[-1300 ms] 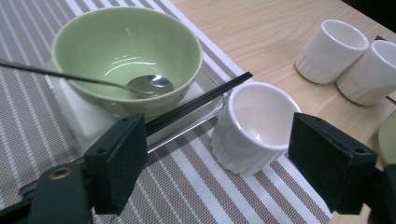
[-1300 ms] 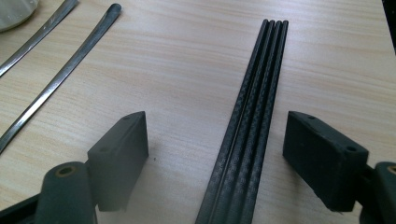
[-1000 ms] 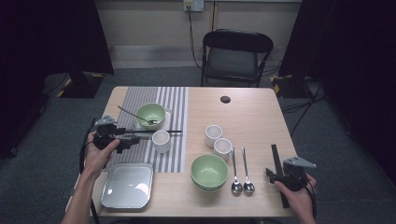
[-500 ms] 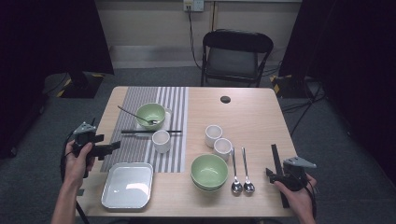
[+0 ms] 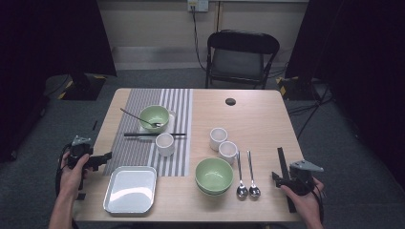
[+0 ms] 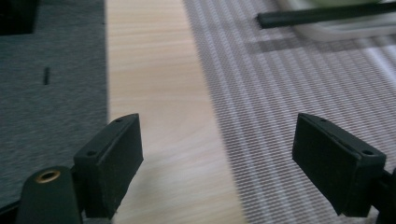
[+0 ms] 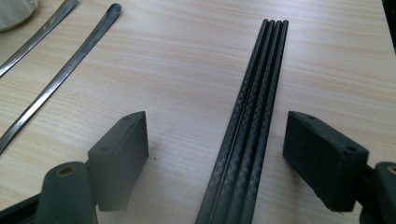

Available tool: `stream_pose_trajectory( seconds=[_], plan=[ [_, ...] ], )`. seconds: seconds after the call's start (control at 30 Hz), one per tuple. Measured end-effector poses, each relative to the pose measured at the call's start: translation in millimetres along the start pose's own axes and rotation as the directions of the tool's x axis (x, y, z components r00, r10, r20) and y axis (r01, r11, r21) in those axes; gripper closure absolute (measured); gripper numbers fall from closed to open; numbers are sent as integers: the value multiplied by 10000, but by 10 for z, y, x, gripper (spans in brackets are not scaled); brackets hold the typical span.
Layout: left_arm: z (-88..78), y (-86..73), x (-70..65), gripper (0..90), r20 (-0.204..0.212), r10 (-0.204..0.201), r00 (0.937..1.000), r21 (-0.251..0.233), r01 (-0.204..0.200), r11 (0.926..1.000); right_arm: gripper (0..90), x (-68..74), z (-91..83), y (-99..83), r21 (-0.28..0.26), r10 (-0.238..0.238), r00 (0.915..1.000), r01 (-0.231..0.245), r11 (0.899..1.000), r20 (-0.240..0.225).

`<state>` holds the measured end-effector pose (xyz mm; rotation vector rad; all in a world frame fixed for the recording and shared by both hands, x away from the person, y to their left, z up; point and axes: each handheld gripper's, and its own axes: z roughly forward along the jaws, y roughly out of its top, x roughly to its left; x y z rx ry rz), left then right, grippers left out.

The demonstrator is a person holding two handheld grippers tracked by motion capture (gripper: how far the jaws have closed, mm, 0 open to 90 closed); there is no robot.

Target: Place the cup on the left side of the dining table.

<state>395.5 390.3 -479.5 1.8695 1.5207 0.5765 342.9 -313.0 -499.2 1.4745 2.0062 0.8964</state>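
- Right gripper (image 7: 215, 154): jaws spread wide and holding nothing, low over the table's right front corner, at about 4 o'clock from the table's centre in the high view (image 5: 285, 180).
- Black chopsticks (image 7: 247, 126): a bundle of dark sticks lying flat on the wood between the right gripper's jaws, running toward 12 o'clock; touched by neither jaw.
- Two spoons (image 5: 247, 179): side by side at 9 o'clock from the right gripper, bowls toward the front edge.
- Left gripper (image 6: 231, 158): jaws spread, empty, hanging over the table's left edge at 8 o'clock from centre, pointing toward 3 o'clock.
- Striped mat (image 6: 299, 107): beneath the left gripper's right jaw; bare wood under the other.
- Metal tray (image 5: 131, 189): at 4 o'clock from the left gripper, near it.
- Green bowl (image 5: 214, 174): between tray and spoons.
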Motion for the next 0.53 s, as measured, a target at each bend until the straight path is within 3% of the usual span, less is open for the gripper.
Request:
stream_pose_trajectory(
  seconds=[0.17, 0.33, 0.53],
  plan=[
    [121, -110, 44, 161, -425, -70, 9991, 295, 82, 9995, 215, -2, 0, 0, 2, -15, 10000, 15, 10000, -24],
    [154, -172, 45, 140, -702, 60, 9975, -298, -81, 9995, 215, -4, -1, 0, 7, -33, 10000, 33, 10000, -47],
    [155, -172, 43, 136, -727, 61, 9973, -303, -84, 9995, 214, -5, -1, 0, 7, -34, 10000, 34, 10000, -53]
  ],
)
